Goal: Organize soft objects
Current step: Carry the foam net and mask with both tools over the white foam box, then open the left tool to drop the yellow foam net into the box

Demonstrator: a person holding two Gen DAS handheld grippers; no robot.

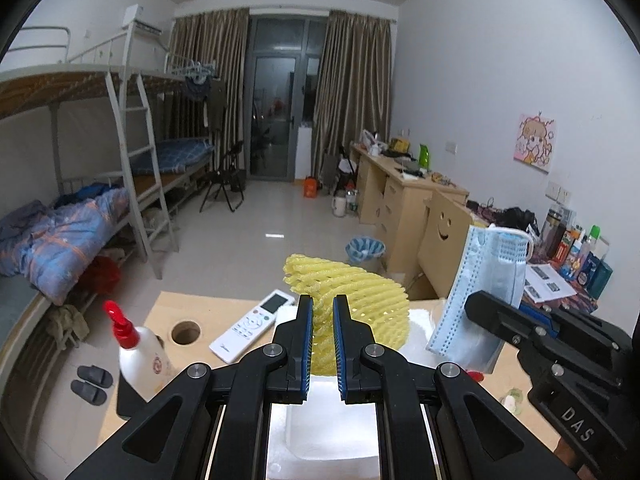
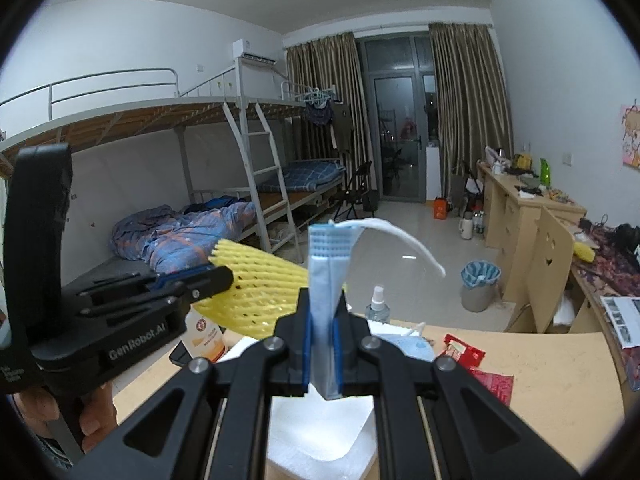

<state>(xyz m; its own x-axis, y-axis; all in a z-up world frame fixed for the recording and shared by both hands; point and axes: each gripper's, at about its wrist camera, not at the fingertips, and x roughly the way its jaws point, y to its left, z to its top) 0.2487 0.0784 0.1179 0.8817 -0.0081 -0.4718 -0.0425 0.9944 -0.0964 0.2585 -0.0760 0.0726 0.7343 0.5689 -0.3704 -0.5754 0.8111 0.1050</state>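
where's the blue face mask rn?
Clamped upright in the right gripper, the blue face mask is held above the table, right of the yellow foam net in the left gripper.

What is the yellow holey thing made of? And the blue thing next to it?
The yellow net sleeve looks like soft foam: puffy matte strands woven into an open mesh, squashed where it is gripped. The blue face mask looks like thin non-woven fabric: pleated, matte, with a white ear loop, probably elastic.
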